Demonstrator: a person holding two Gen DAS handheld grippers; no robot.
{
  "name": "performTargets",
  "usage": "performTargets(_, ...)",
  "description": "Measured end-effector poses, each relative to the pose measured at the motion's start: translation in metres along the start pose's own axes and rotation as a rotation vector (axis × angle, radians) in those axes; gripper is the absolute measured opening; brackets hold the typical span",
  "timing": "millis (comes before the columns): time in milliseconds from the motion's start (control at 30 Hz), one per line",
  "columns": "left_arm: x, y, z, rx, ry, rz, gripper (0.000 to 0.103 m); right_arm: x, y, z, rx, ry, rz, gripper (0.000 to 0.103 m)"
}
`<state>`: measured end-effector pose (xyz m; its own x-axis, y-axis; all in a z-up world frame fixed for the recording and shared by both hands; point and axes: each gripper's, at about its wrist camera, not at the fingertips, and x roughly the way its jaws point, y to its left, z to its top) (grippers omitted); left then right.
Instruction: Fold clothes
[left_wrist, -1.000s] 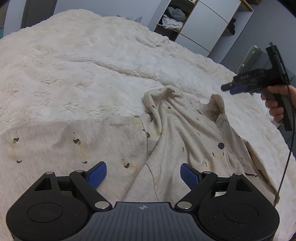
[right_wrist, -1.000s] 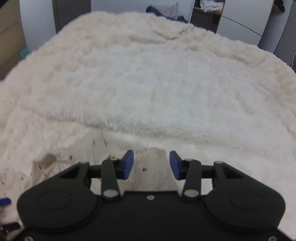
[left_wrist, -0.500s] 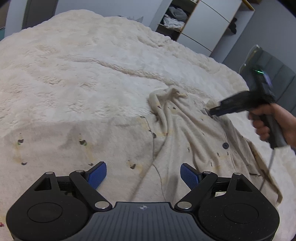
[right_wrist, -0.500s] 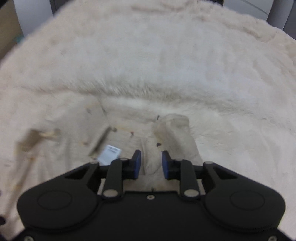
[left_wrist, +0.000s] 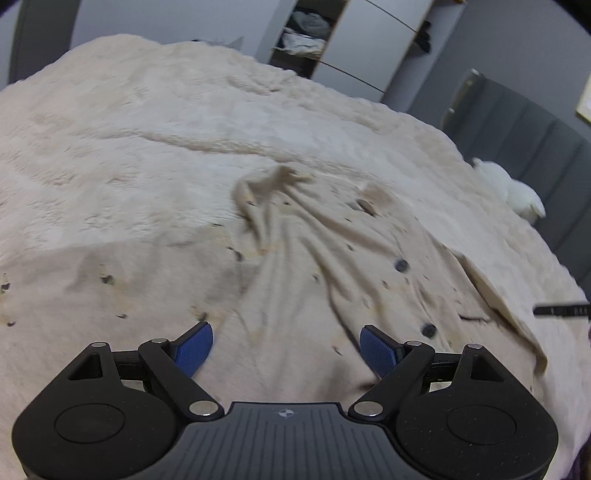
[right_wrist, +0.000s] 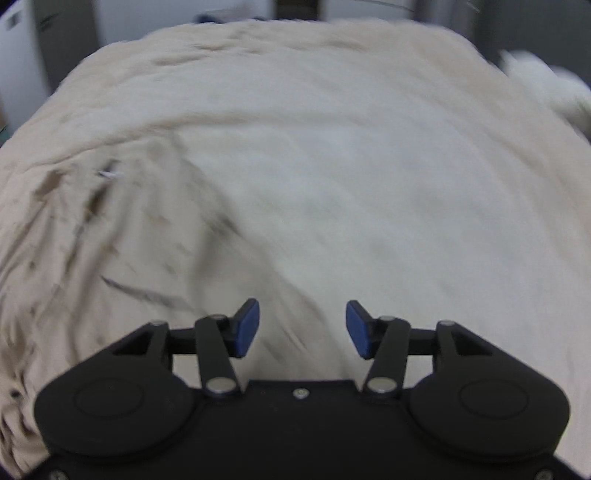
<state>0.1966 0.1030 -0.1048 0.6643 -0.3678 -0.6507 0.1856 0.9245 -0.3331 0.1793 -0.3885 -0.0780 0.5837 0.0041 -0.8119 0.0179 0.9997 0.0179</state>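
Observation:
A beige buttoned garment (left_wrist: 303, 266) with small dark prints lies rumpled on the fluffy cream bedcover (left_wrist: 147, 140). My left gripper (left_wrist: 286, 349) hovers over its near part, blue pads wide apart, nothing between them. The right wrist view is motion-blurred. My right gripper (right_wrist: 302, 328) is over the garment's right edge, jaws opening, with nothing between the pads. The garment (right_wrist: 85, 236) spreads to its left. A dark tip of the right gripper (left_wrist: 561, 310) shows at the right edge of the left wrist view.
A white pillow (left_wrist: 513, 192) lies at the bed's far right against a grey padded headboard (left_wrist: 535, 122). An open wardrobe (left_wrist: 306, 37) with clothes stands behind the bed. The bedcover (right_wrist: 369, 166) stretches beyond the garment.
The right gripper let go of the garment's collar, swept far to the right and down, and its jaws widened. The lifted collar dropped flat. The left gripper shifted slightly.

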Motion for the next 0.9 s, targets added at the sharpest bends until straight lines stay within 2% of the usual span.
performTargets(133, 0.003, -0.007, -0.003, 0.03, -0.002, 0.007, 0.084, -0.031, -0.019, -0.049, 0.076, -0.069, 0.087, 0.05)
performTargets(233, 0.008, -0.008, -0.005, 0.04, 0.006, 0.012, 0.084, -0.03, -0.005, -0.068, 0.025, -0.046, 0.101, 0.048)
performTargets(267, 0.009, -0.008, -0.007, 0.029, 0.004, -0.008, 0.084, -0.027, -0.003, -0.071, 0.023, -0.031, 0.097, 0.046)
performTargets(333, 0.011, -0.009, -0.01, 0.001, -0.004, -0.059, 0.084, -0.015, -0.003, -0.076, 0.059, -0.008, 0.099, 0.031)
performTargets(367, 0.009, -0.012, -0.011, 0.006, -0.02, -0.068, 0.084, -0.01, -0.005, -0.077, 0.085, -0.005, 0.098, 0.027)
performTargets(433, 0.001, -0.027, -0.013, 0.078, -0.062, -0.078, 0.084, -0.006, -0.01, -0.076, 0.138, -0.019, 0.091, 0.007)
performTargets(467, -0.002, -0.032, -0.014, 0.104, -0.073, -0.091, 0.084, -0.006, -0.012, -0.076, 0.147, -0.029, 0.097, 0.002)
performTargets(567, -0.008, -0.045, -0.015, 0.16, -0.095, -0.117, 0.083, -0.024, -0.005, -0.062, 0.105, -0.092, 0.058, 0.0)
performTargets(600, -0.01, -0.049, -0.017, 0.194, -0.108, -0.084, 0.083, -0.033, -0.001, -0.055, 0.073, -0.117, 0.038, 0.0)
performTargets(667, -0.01, -0.051, -0.017, 0.213, -0.114, -0.068, 0.083, -0.05, 0.007, -0.039, 0.019, -0.156, 0.001, 0.0)
performTargets(800, -0.01, -0.043, -0.015, 0.147, -0.104, -0.095, 0.083, -0.116, 0.028, 0.009, -0.131, -0.282, -0.107, 0.0)
performTargets(900, -0.011, -0.042, -0.015, 0.145, -0.105, -0.098, 0.083, -0.153, 0.04, 0.056, -0.237, -0.354, -0.204, 0.0)
